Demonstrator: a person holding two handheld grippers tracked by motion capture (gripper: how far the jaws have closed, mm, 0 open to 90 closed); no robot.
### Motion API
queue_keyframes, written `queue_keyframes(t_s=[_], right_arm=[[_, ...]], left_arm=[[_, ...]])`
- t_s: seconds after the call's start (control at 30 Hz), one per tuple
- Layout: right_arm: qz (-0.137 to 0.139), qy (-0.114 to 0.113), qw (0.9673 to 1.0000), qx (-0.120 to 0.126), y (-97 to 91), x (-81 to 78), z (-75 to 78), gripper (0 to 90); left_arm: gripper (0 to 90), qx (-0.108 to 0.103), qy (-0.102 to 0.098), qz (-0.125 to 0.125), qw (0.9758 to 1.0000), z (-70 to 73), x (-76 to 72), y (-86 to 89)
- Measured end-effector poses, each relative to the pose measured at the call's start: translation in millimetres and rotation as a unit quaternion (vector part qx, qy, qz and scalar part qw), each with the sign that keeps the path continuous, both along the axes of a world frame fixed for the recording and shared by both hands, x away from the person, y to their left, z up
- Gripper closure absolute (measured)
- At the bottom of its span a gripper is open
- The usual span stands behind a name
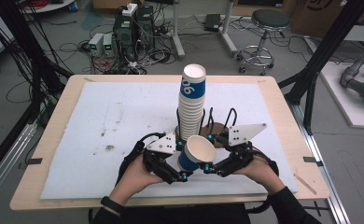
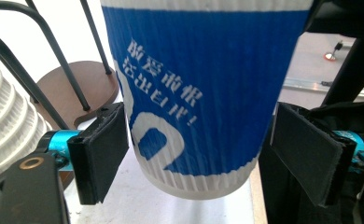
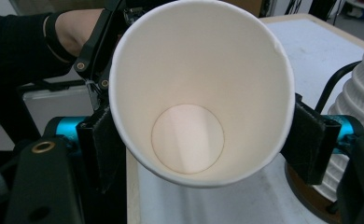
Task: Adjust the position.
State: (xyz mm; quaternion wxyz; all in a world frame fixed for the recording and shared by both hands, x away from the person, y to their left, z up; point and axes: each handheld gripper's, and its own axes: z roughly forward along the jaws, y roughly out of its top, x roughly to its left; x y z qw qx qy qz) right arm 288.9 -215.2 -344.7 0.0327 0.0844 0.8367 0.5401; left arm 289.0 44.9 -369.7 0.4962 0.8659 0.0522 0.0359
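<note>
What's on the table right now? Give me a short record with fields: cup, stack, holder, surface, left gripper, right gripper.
cup: single blue and white paper cup, tilted, mouth toward the right gripper, empty inside
stack: tall stack of nested cups, upright, behind the single cup
holder: brown round base with black wire loops, beside the stack
surface: white mat on a wooden table
left gripper: jaws either side of the cup's lower body, right pad apart from it
right gripper: jaws closed on the cup near its rim
</note>
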Motion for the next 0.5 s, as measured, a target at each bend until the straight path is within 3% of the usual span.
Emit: queue_keyframes(t_s=[0.17, 0.23, 0.33, 0.5], right_arm=[[0.006, -0.007, 0.9997, -0.021, 2.3, -1.7, 0.3, 24.3], [0.012, -0.003, 0.9996, -0.024, 3.2, -3.2, 0.7, 24.1], [0.009, -0.012, 0.9998, -0.014, 3.8, -2.8, 2.0, 21.6], [0.004, 0.011, 0.9996, 0.026, 3.0, -3.5, 2.3, 19.2]], left_arm=[[21.6, 0.002, 0.003, -0.004, 1.0, -4.9, -0.4, -4.8], [28.4, -0.004, 0.006, -0.011, 0.9999, -7.1, -0.7, -6.0], [29.5, -0.032, 0.017, -0.014, 0.9993, -9.4, 0.0, -5.2], [29.5, -0.081, 0.025, -0.014, 0.9963, -10.3, 1.0, -1.6]])
